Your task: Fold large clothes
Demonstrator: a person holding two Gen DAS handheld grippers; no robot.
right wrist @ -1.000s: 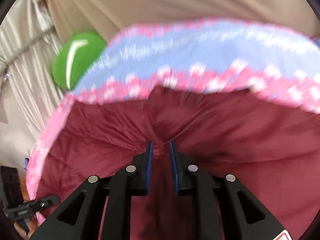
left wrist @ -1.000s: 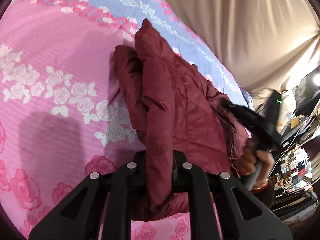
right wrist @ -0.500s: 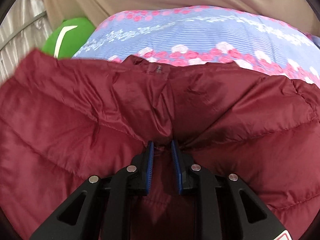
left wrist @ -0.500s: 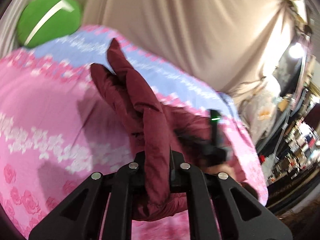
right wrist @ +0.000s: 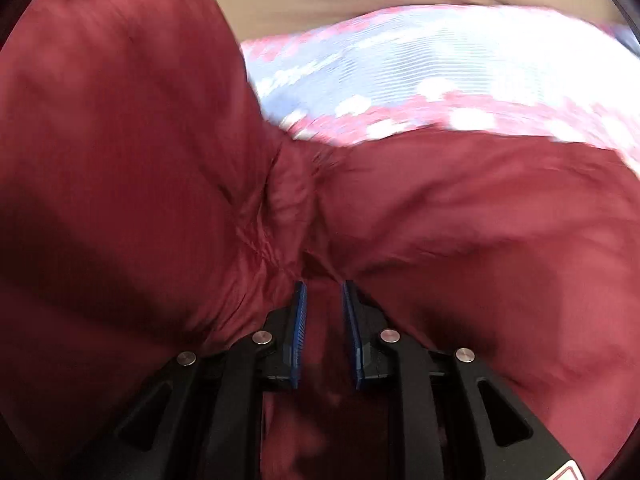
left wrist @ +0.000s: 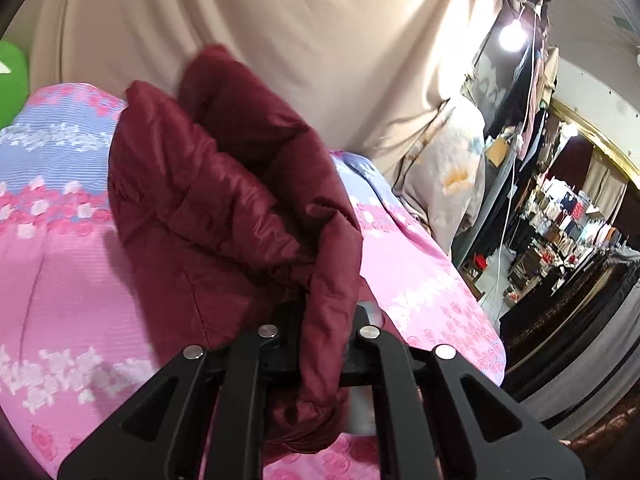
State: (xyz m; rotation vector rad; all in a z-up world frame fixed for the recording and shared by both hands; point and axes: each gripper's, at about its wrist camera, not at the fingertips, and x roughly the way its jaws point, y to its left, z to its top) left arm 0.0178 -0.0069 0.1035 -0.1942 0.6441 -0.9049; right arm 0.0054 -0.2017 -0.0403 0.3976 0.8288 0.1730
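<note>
2 grippers, left gripper (left wrist: 320,344) and right gripper (right wrist: 323,312), each clamp the maroon jacket (left wrist: 224,208) lifted above the bed (left wrist: 60,264), with folding barely begun.

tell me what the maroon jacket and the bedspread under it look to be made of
Maroon jacket: likely nylon or polyester shell with padding; slight sheen, quilted seams, puffy folds. Bedspread: matte woven cloth, maybe cotton; fine ribbed lines, printed roses, no shine.

Jacket (left wrist: 224,200) bunched on bed (left wrist: 60,264), its fold between left tongs (left wrist: 320,344), curtain (left wrist: 280,32) behind bed, pillow (left wrist: 448,176) at right, cluttered shelves (left wrist: 560,224) beyond
</note>
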